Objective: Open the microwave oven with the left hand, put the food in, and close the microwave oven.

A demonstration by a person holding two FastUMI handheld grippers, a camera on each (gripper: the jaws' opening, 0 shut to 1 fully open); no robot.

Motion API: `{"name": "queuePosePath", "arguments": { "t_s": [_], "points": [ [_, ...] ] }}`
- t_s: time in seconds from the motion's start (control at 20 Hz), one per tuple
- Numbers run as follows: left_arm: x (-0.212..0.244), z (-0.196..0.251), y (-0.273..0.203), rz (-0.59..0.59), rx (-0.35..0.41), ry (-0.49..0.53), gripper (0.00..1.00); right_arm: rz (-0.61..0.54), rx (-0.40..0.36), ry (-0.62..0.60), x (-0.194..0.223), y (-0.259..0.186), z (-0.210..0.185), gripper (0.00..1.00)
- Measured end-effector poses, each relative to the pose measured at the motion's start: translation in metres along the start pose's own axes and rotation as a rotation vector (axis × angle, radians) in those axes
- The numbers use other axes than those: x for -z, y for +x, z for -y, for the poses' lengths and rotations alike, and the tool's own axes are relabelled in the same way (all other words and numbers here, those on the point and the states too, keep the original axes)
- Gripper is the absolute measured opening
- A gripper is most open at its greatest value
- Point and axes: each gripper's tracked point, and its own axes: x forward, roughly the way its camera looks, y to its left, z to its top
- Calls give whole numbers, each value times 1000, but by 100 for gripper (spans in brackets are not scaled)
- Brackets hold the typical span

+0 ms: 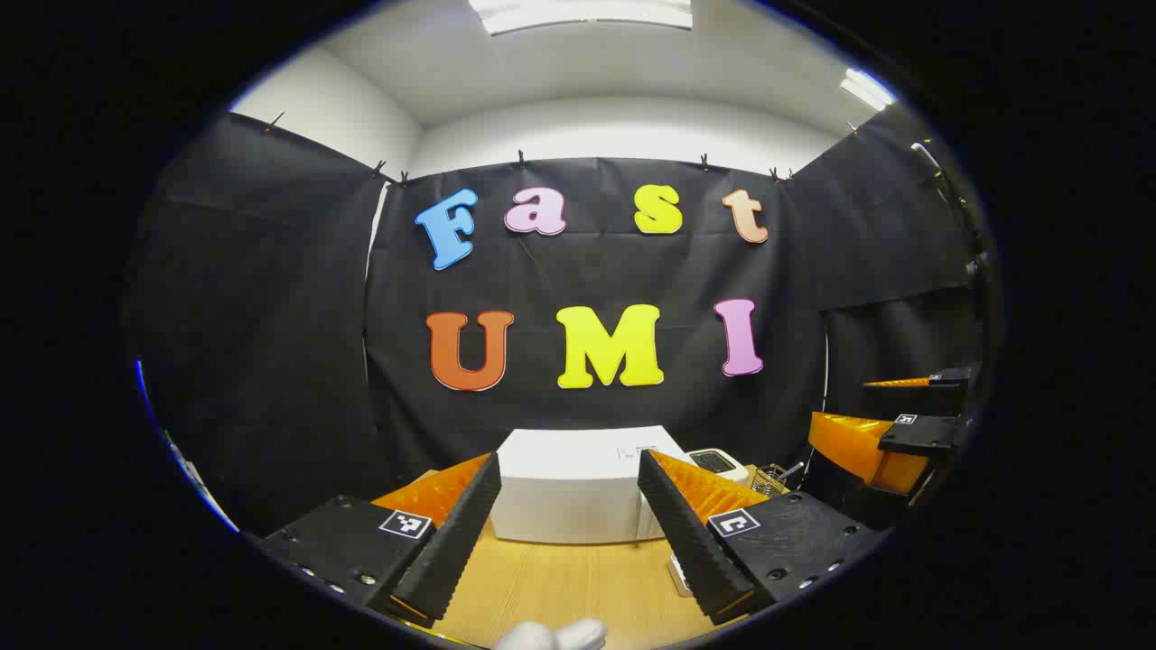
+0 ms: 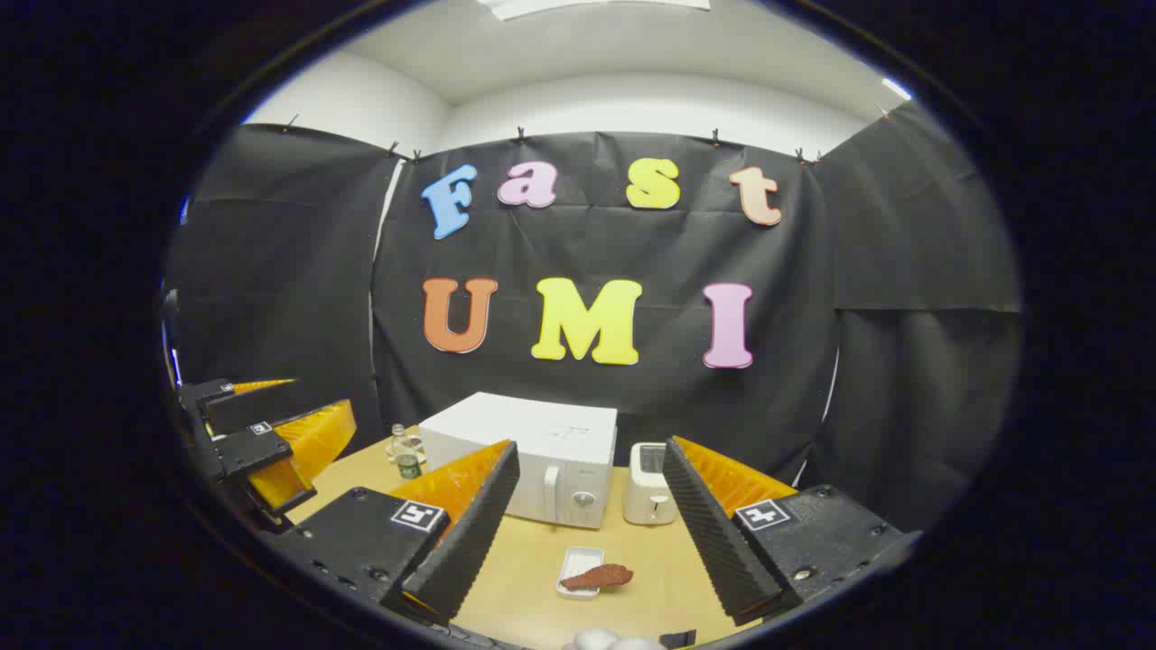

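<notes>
At frame centre the microwave (image 2: 533,456) stands closed; no step begun. Left gripper (image 1: 569,533) and right gripper (image 2: 587,533) gape wide, empty. Next: left reaches the door handle (image 2: 550,492).

No legible text, small label on microwave (image 2: 533,460) top (too blurred to read)

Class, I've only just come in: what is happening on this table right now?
A person holds two grippers above a wooden table, both open and holding nothing. The white microwave stands closed at the back, a toaster beside it. The food, a reddish-brown piece, lies partly on a small white tray in front. The left gripper faces the microwave; the right gripper points toward the food. Nothing has been touched yet.
</notes>
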Motion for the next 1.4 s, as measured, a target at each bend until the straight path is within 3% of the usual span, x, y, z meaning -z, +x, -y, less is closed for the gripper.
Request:
{"name": "queuePosePath", "arguments": {
  "t_s": [0.45, 0.65, 1.05, 1.25, 1.3, 1.4],
  "points": [
    [23, -10, 17, -37, -9, 27, 95, -6, 53, 17, 4, 7, 17, 100],
    [48, 5, 38, -53, 27, 26, 95, 11, 91, 16, -6, 9, 31, 100],
    [135, 84, 140, -49, 82, 12, 95, -10, 108, 11, -14, 34, 75, 100],
    [204, 120, 201, -125, 103, 26, 95, -28, 135, -17, -11, 45, 94, 100],
    [217, 127, 217, -141, 106, 36, 96, -38, 142, -22, -8, 48, 97, 93],
    [247, 138, 242, -180, 113, 32, 96, -63, 136, -19, 1, 51, 100, 100]
  ]
}}
